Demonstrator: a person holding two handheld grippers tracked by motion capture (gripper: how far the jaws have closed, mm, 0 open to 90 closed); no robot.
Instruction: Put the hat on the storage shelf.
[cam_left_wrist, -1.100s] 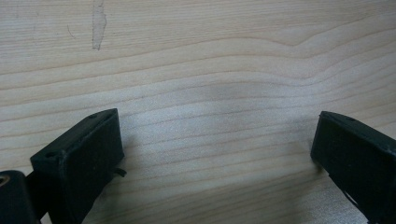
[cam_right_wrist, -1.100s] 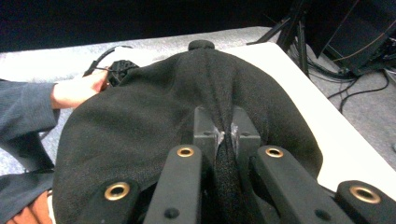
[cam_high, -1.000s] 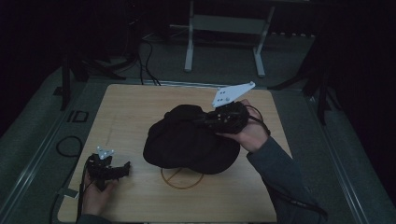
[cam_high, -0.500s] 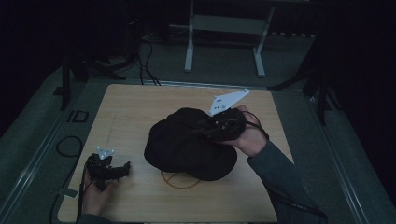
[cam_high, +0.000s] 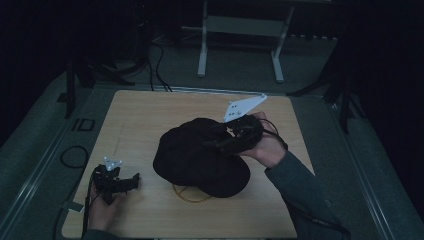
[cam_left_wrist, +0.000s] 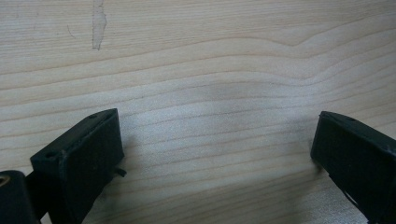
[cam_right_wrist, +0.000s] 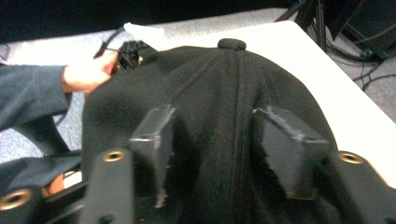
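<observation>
1. High view: cap, black, lay near the middle of the table, over a thin yellow ring that showed under its near edge. Its brim seemed to point to the near right corner, so the long axis ran slantwise across the table. The right gripper lay on the crown, probably to set the cap down; its jaws had just been opening. The left gripper rested well apart at the near left, apparently idle.

2. Left gripper view: its jaws stood wide apart over bare wood, with nothing between them.

3. Right gripper view: the jaws were spread on both sides of a crown seam, and the pads did not seem to pinch the cloth. The top button lay straight ahead, so the gripper looked along the crown.
</observation>
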